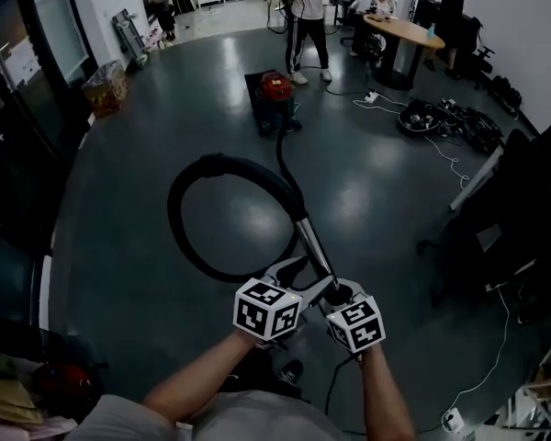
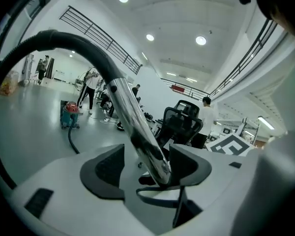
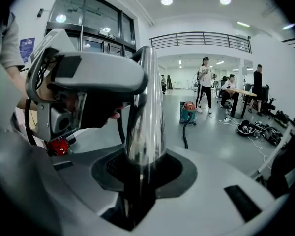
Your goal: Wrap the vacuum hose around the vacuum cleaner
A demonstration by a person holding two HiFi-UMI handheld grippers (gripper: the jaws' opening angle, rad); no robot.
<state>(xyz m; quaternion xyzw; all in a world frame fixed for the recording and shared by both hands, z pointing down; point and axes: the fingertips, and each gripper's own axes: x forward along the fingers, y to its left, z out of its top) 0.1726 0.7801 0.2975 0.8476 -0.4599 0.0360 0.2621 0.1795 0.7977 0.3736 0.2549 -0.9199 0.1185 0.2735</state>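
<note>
While the person is standing on the grey floor (image 1: 110, 246), the head view is showing both grippers held close together low in the frame. The left gripper (image 1: 298, 281) and the right gripper (image 1: 342, 294) are both meeting the lower end of a shiny metal tube (image 1: 312, 243). The tube is slanting up and away from them to the black hose (image 1: 177, 211), which is curling in one wide loop out to the left and back toward the left gripper. A further stretch of hose is running on to the red-topped vacuum cleaner (image 1: 275, 90), which is standing well apart from the grippers, out in the middle of the room. Behind it one person is standing, others are sitting at a round desk (image 1: 406, 31), and cables (image 1: 441, 118) are lying on the floor to the right.

In the left gripper view, the jaws are standing apart with the tube (image 2: 137, 132) passing between them. It is lying close against the jaw at the frame's right, while a clear gap is showing on the other jaw's side. The hose (image 2: 64, 37) is arching over the top of the frame and down its left edge, and the vacuum cleaner (image 2: 70, 114) is sitting far off on the floor.

In the right gripper view, the jaws are clamping the tube (image 3: 146, 112), which is rising straight up from between them. The left gripper is reaching in from the upper left beside the tube. The vacuum cleaner (image 3: 188, 111) is standing in the distance, with its hose trailing toward the camera.
</note>
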